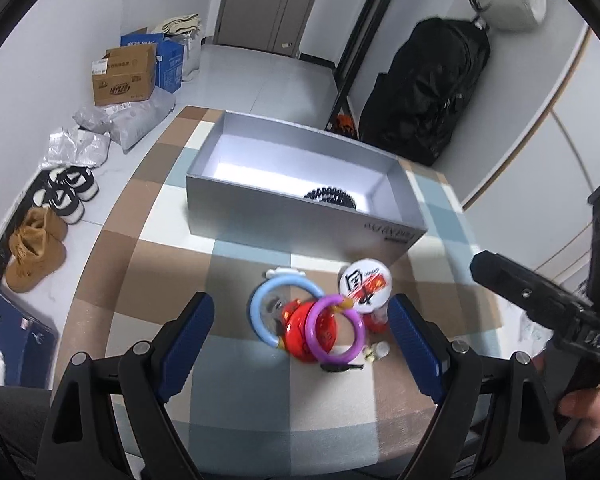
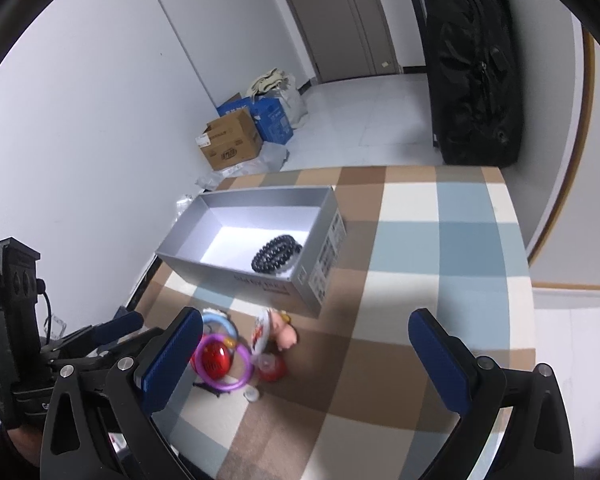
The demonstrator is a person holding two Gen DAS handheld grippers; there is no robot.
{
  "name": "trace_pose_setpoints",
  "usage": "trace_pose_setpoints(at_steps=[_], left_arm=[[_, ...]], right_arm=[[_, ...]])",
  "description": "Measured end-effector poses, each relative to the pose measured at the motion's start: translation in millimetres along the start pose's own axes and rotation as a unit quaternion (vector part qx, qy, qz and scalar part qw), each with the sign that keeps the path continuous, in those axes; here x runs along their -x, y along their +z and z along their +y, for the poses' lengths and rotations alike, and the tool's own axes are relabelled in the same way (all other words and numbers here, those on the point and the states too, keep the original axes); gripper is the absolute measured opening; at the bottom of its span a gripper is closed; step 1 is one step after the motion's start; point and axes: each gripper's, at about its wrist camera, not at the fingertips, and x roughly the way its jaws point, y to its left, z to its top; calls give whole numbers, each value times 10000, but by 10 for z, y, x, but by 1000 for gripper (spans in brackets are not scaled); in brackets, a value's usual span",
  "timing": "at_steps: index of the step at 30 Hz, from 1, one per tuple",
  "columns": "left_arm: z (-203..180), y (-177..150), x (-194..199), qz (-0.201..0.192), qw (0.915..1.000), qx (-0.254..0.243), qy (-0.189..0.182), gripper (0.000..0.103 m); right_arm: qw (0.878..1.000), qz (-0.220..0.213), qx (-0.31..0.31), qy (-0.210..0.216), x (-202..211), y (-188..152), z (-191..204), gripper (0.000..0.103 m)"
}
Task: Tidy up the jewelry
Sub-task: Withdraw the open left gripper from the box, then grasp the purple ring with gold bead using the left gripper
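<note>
A grey open box [image 1: 300,216] [image 2: 220,264] stands on the checked tablecloth and holds a black bead bracelet [image 1: 332,197] [image 2: 277,257]. In front of it lies a pile: a light blue ring [image 1: 260,304] [image 2: 220,322], a purple ring [image 1: 334,328] [image 2: 228,368], a red round piece [image 1: 300,332] [image 2: 214,360], and a white round tag with red print [image 1: 365,286] [image 2: 260,334]. My left gripper [image 1: 300,344] is open, its fingers on either side of the pile, above it. My right gripper [image 2: 304,356] is open and empty, to the right of the pile.
The table's left edge [image 1: 96,264] runs close to shoes [image 1: 36,248] and bags on the floor. Cardboard boxes [image 1: 124,76] stand by the wall. A black bag [image 1: 424,88] stands behind the table. A pink figure [image 2: 286,334] lies by the box.
</note>
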Motion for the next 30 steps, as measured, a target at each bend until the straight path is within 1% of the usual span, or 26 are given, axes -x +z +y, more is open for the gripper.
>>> trace_pose_setpoints(at_steps=[3, 5, 6, 7, 9, 11, 13, 15, 17, 19, 20, 22, 24, 25, 27, 30], left_arm=[[-46, -57, -55, 119, 9998, -157, 98, 85], [-88, -93, -74, 187, 9994, -267, 95, 85], [-89, -114, -72, 197, 9992, -316, 134, 83], [-100, -123, -81, 217, 9989, -383, 172, 80], [-126, -139, -102, 273, 9982, -491, 206, 67], [-126, -159, -116, 320, 9979, -512, 222, 63], [-125, -161, -127, 328, 9976, -565, 243, 56], [-149, -168, -144, 351, 9970, -631, 287, 39], [-150, -179, -175, 409, 9966, -627, 345, 32], [-149, -191, -212, 484, 9965, -591, 334, 29], [-157, -192, -205, 458, 9964, -605, 388, 27], [-166, -185, -214, 458, 9958, -652, 460, 26], [-158, -181, -228, 449, 9950, -680, 577, 20], [-152, -177, -240, 452, 9946, -700, 626, 20], [-139, -162, -230, 442, 9949, -660, 620, 15], [-149, -150, -220, 399, 9946, -712, 638, 12]], right_arm=[[9999, 132, -34, -52, -13, -58, -16, 103], [9998, 179, -73, -32, -22, -86, -30, 103], [9998, 191, -70, -26, -19, -98, -28, 103], [9998, 192, -59, -27, -16, -107, -26, 103], [9998, 180, -34, -31, -2, -123, -20, 103], [9999, 164, -38, -13, 11, -135, -18, 103], [9998, 171, -48, 10, 13, -140, -14, 103], [9998, 175, -35, 27, 9, -135, -4, 103], [9998, 166, -15, 57, 15, -126, 6, 103], [9998, 133, -17, 121, 38, -112, 6, 103], [9998, 91, -37, 145, 58, -103, 0, 103], [9998, 45, -91, 180, 85, -95, -19, 103], [9997, 47, -151, 167, 88, -91, -39, 103], [9997, 57, -185, 166, 87, -90, -52, 103], [9995, 74, -245, 181, 88, -89, -73, 103], [9994, 65, -276, 179, 95, -85, -80, 103]])
